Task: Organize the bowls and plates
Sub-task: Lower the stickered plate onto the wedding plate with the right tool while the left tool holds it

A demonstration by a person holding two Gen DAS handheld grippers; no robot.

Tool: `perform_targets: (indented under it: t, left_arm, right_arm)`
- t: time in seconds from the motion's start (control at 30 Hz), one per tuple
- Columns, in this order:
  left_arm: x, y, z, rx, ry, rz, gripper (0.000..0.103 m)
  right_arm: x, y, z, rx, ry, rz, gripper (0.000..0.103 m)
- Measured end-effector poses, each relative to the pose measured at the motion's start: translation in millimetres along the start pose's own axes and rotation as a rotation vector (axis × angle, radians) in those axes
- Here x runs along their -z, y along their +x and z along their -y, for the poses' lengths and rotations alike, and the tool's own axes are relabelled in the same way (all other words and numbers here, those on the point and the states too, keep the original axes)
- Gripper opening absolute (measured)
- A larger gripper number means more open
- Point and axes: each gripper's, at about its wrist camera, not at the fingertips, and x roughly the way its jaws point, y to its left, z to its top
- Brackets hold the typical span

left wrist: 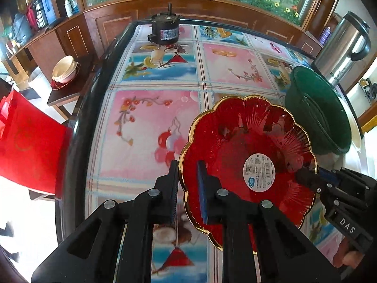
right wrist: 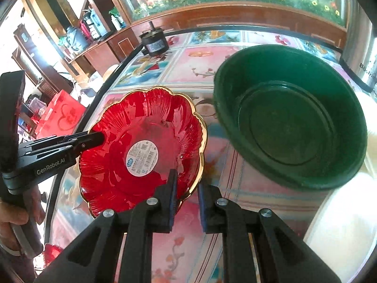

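- Left wrist view: the left gripper is clamped on the near-left rim of the red plate, gold edge between its pads. A two-sided hold probably suits this wide, glassy scalloped dish, which would tip from one edge alone.
- On the opposite rim, at the right, the right gripper pinches the plate too.
- Count here: one red plate with one round label, one green basin just beyond it to the far right, one black motor at the table's far end, and one stack of white bowls on a side stool at the left.
- Right wrist view: the right gripper is closed on the plate's near-right rim; the left gripper bites the left rim.
- The green basin sits empty to the right, just beside the plate, apparently the likely destination.
- Count: one plate, one basin, two grippers.
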Motion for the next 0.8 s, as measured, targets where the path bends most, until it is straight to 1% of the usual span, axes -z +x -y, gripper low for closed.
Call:
perform_targets:
  t: [0.2, 0.37, 0.5, 0.8]
  left_arm:
    - [20.6, -20.8, -1.5, -0.004, -0.013, 0.015, 0.015]
    - [40.7, -42.6, -1.4, 0.0, -0.026, 0.034, 0.015]
    - [57.7, -62.6, 0.9, -0.013, -0.034, 0.057, 0.015]
    - [93.4, -95.7, 2.1, -0.009, -0.058, 0.084, 0.015]
  right_arm:
    - [8.8, -12.3, -12.1, -0.003, -0.025, 0.01, 0.015]
    - [20.9, -24.6, -19.3, -0.014, -0.03, 0.02, 0.015]
    - [30.7, -34.6, -27.1, -0.018, -0.038, 0.027, 0.015]
    - [55.5, -64.5, -43.6, -0.037, -0.077, 0.054, 0.016]
